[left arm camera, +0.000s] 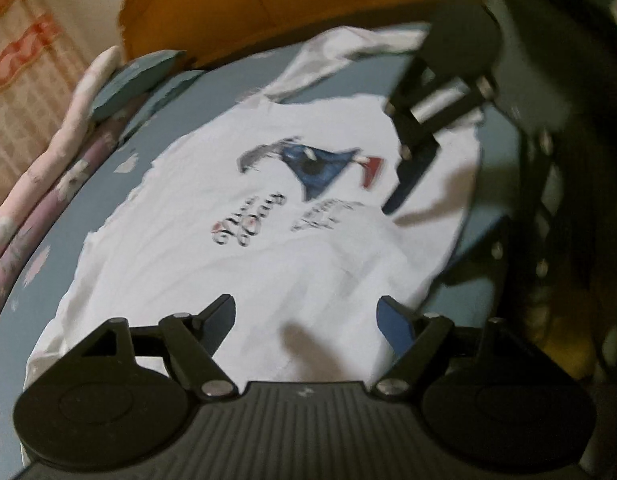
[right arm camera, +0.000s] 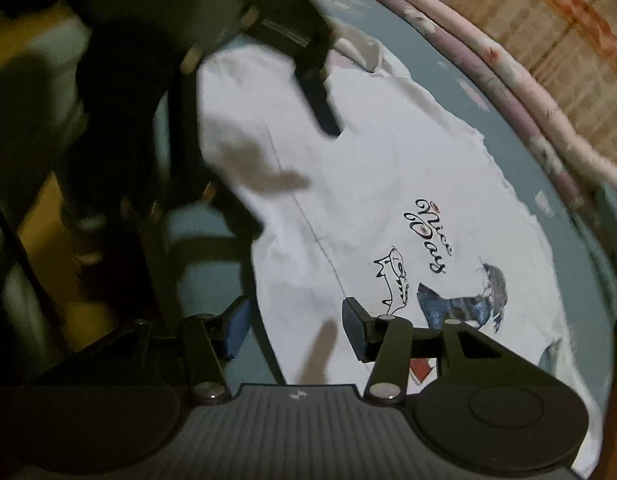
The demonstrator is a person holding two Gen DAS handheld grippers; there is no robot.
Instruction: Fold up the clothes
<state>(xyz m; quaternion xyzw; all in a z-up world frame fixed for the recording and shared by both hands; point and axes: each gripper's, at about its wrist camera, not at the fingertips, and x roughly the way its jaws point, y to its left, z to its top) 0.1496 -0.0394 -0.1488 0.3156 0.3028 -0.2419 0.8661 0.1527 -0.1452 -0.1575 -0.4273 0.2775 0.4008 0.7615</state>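
Left wrist view: white T-shirt (left arm camera: 268, 240) flat beneath left tool (left arm camera: 306, 320), spread, empty; right tool (right arm camera: 296, 328) likewise.

The shirt (left arm camera: 268, 248) lay flat on the bed (left arm camera: 108, 184) (rolled bedding (left arm camera: 68, 128) along its far edge).

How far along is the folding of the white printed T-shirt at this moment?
Done: the white T-shirt lies spread print-up on the blue sheet, roughly flat. In hand: nothing is gripped; the left gripper and right gripper hover open over the shirt's near edge. Left: every fold, since no sleeve or side appears turned in, though a rumpled part at the far end is too blurred to judge.
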